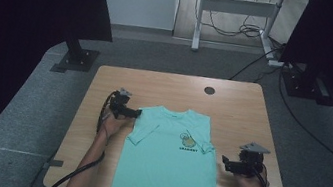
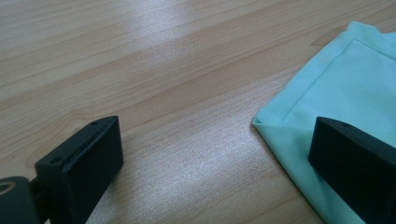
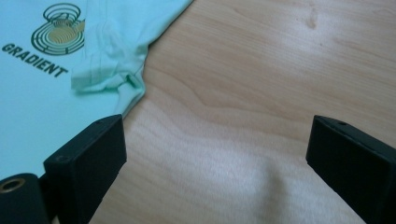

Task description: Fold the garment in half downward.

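Wooden table (image 1: 233,104): both grippers gape wide beside T-shirt (image 1: 168,164).

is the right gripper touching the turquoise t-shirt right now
Cannot tell. In the right gripper view the right gripper stands open over bare table, but its one jaw overlaps the t-shirt edge, and no gap or contact shows plainly.

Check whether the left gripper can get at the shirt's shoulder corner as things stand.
Probably yes: the left gripper is open at the shirt, one of its fingers already over the cloth, bare table between.
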### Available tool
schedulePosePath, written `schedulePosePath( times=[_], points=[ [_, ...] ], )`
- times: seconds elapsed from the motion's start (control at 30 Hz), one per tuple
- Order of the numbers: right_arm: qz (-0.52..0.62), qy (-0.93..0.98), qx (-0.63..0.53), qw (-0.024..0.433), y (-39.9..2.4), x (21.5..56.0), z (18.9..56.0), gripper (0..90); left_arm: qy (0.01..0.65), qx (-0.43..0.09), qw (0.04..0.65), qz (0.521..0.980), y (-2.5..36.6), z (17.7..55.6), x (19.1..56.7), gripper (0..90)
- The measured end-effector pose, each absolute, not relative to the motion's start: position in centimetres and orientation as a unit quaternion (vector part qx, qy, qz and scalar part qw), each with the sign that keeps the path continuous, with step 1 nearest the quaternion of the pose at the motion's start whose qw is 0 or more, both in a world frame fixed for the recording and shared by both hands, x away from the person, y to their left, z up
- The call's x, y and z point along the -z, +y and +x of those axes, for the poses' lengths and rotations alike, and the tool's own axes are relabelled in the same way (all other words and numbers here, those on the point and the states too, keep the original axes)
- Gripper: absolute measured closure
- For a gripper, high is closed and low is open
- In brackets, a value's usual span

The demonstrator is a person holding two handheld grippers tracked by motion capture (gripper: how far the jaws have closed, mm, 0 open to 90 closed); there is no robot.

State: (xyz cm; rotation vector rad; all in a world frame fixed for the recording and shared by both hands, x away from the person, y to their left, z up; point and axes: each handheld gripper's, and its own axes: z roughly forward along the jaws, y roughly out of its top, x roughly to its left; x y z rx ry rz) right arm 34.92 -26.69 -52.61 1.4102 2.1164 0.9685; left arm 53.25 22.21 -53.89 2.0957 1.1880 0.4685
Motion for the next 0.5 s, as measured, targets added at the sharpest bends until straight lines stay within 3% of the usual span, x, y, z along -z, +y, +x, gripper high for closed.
schedulePosePath(
  times=[0.5],
  points=[
    [0.508,0.758,-0.354,0.205,-26.5,52.6,37.7,5.1,0.457,-0.181,0.337,0.803,22.2,53.2,53.9,3.7]
  ],
)
